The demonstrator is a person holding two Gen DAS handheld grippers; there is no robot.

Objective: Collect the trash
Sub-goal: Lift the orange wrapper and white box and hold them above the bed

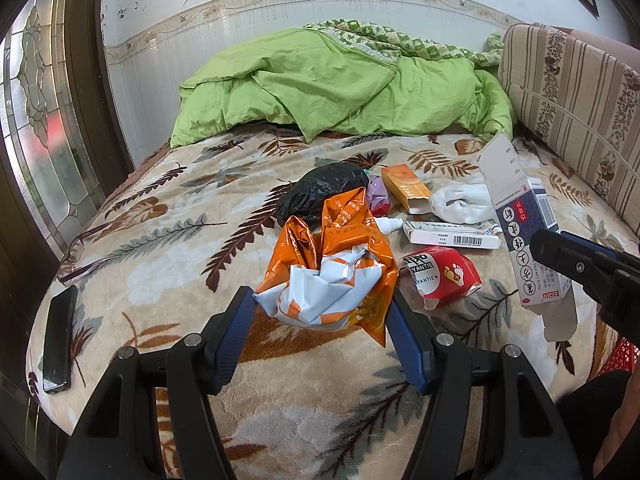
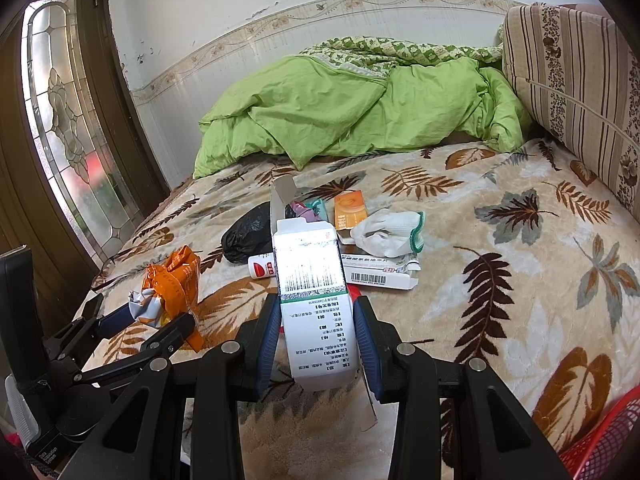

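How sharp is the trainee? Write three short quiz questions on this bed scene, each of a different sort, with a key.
1. True or false: the left claw grips the crumpled orange-and-white foil bag.
2. The right claw holds: A) a white knitted glove, B) the white-and-blue cardboard medicine box, C) a black plastic bag.
3. What colour is the torn paper packet with a footprint picture on the leaf-patterned blanket?

Key: 1 true; 2 B; 3 red.

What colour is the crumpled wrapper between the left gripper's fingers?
Orange and white wrapper, clearest in the left wrist view.
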